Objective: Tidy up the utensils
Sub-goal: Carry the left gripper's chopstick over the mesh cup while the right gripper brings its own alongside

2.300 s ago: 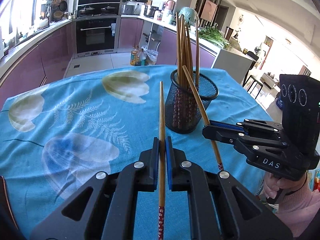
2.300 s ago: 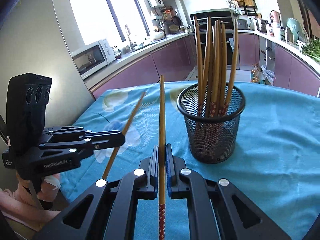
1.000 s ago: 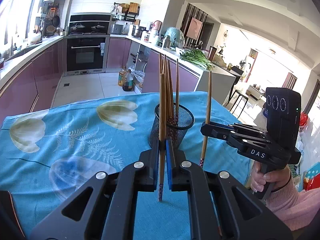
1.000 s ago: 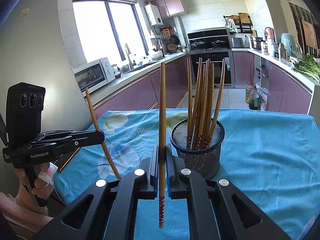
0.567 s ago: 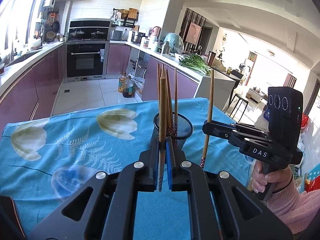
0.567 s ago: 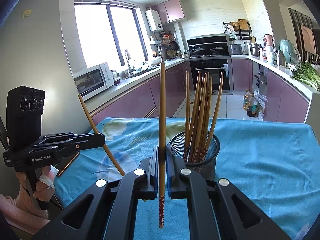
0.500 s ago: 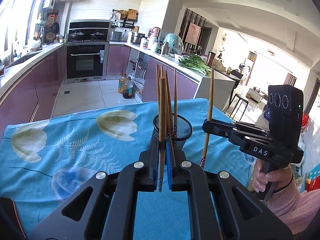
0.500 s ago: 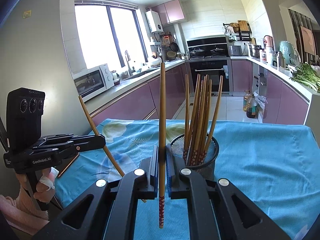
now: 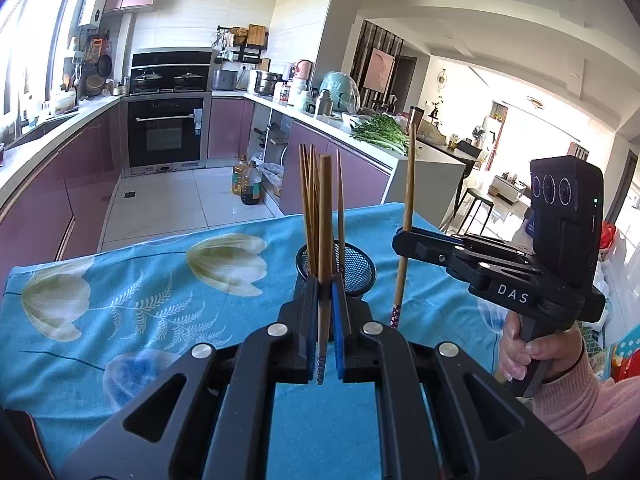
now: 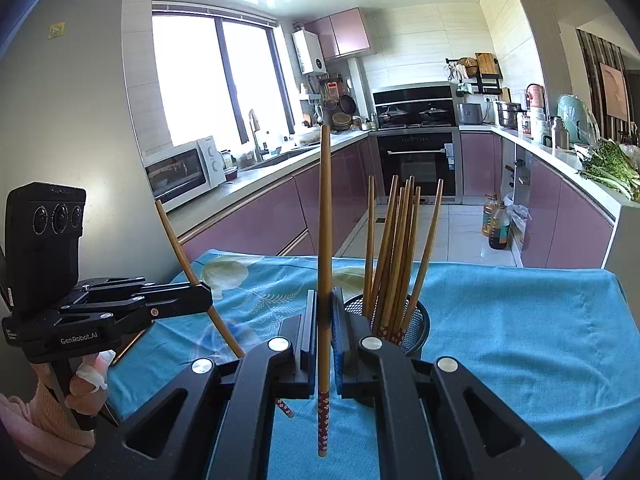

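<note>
A black mesh holder (image 9: 356, 268) (image 10: 416, 324) with several wooden chopsticks (image 10: 396, 256) upright in it stands on the blue flowered tablecloth (image 9: 140, 300). My left gripper (image 9: 325, 304) is shut on one chopstick (image 9: 324, 216), held nearly upright with its red patterned end down, just in front of the holder. My right gripper (image 10: 323, 320) is shut on another chopstick (image 10: 325, 220), also upright with the patterned end down, close to the left of the holder. Each gripper shows in the other's view: the right gripper (image 9: 404, 240) beside the holder, the left gripper (image 10: 202, 300) with its chopstick tilted.
The table's far edge drops to a tiled kitchen floor with oil bottles (image 9: 248, 180). Purple cabinets, an oven (image 9: 166, 132) and a counter with greens (image 9: 380, 132) lie beyond. A person's hand (image 9: 528, 352) in a pink sleeve holds the right gripper's handle.
Since 2.3 s ago both chopsticks were lifted off the cloth and turned upright. Over the last second both grippers have hardly moved.
</note>
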{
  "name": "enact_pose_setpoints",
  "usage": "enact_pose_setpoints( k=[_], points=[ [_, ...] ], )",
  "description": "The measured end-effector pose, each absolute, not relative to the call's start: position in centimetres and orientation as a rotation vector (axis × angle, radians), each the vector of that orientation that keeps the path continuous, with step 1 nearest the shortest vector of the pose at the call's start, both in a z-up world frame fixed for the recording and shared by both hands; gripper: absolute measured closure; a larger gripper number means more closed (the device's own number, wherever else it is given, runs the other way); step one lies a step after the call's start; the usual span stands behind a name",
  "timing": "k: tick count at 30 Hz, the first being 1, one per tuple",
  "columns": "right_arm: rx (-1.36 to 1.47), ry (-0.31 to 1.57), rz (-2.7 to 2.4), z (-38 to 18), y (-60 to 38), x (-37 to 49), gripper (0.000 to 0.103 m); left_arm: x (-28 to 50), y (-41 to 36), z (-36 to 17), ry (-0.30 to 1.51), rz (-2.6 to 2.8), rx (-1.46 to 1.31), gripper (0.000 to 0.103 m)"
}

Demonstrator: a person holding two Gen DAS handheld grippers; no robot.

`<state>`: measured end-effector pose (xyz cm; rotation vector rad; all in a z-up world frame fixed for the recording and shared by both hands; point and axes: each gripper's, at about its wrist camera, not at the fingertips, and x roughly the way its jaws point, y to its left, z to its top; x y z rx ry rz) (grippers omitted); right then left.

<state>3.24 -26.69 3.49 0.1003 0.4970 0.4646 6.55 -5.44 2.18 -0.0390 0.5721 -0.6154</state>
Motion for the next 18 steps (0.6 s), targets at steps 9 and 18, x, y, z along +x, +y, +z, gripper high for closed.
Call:
enact_pose_setpoints(
  k=[9,18],
  points=[
    [0.105,0.485,0.458,3.9,-26.7,3.5,0.097,6.9,-6.3,2.9,0.559,-0.636,-0.028,0.096],
    [0.106,0.472,0.461,4.5,-26.5,4.1,0.097,7.1,-7.1,3.3,0.555,-0.653,-0.020,0.096]
  ],
)
